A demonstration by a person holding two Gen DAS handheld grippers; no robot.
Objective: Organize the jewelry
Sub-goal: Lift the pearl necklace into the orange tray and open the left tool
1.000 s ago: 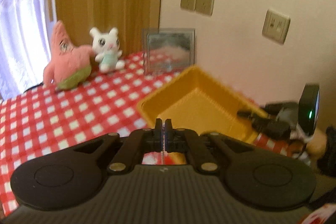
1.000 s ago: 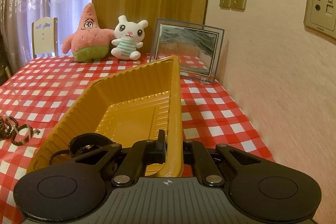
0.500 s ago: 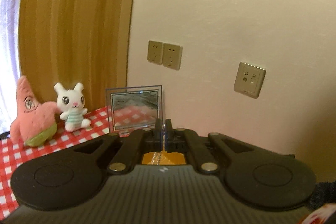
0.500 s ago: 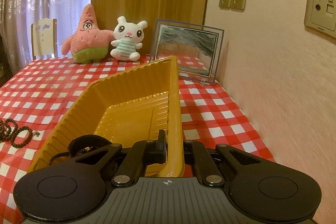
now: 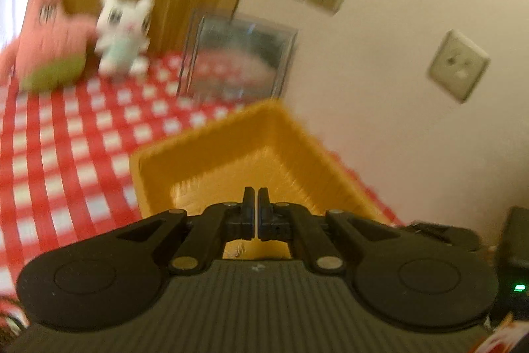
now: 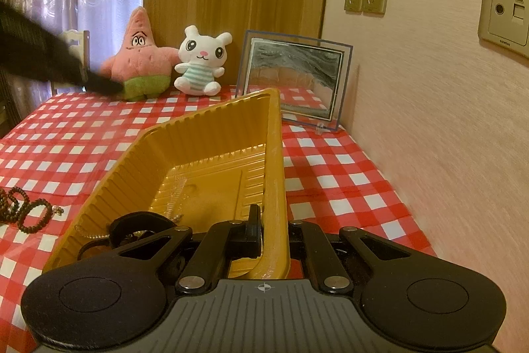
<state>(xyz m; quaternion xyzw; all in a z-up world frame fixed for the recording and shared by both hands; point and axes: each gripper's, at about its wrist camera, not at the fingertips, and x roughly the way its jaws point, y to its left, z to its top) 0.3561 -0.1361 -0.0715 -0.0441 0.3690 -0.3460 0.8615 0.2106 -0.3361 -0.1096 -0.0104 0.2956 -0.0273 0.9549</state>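
Note:
A yellow ribbed plastic tray [image 6: 211,161] stands on the red-checked tablecloth. My right gripper [image 6: 271,220] is shut on the tray's right rim. Inside the tray lie a thin pale chain [image 6: 173,200] and dark bracelets [image 6: 139,227] near its front. A dark beaded bracelet [image 6: 29,214] lies on the cloth left of the tray. My left gripper [image 5: 256,204] hovers above the tray [image 5: 231,161], fingers closed with a thin slit between them; nothing shows between them. The left wrist view is blurred.
A pink starfish plush [image 6: 139,55], a white bunny plush [image 6: 201,62] and a framed picture [image 6: 294,78] stand at the back. A wall [image 6: 429,88] with sockets runs along the right. A dark blurred shape [image 6: 43,62] crosses the left side of the right wrist view.
The left gripper swung up toward the wall, then came back down over the tray. A thin chain now lies in the tray. The right gripper keeps its hold on the rim.

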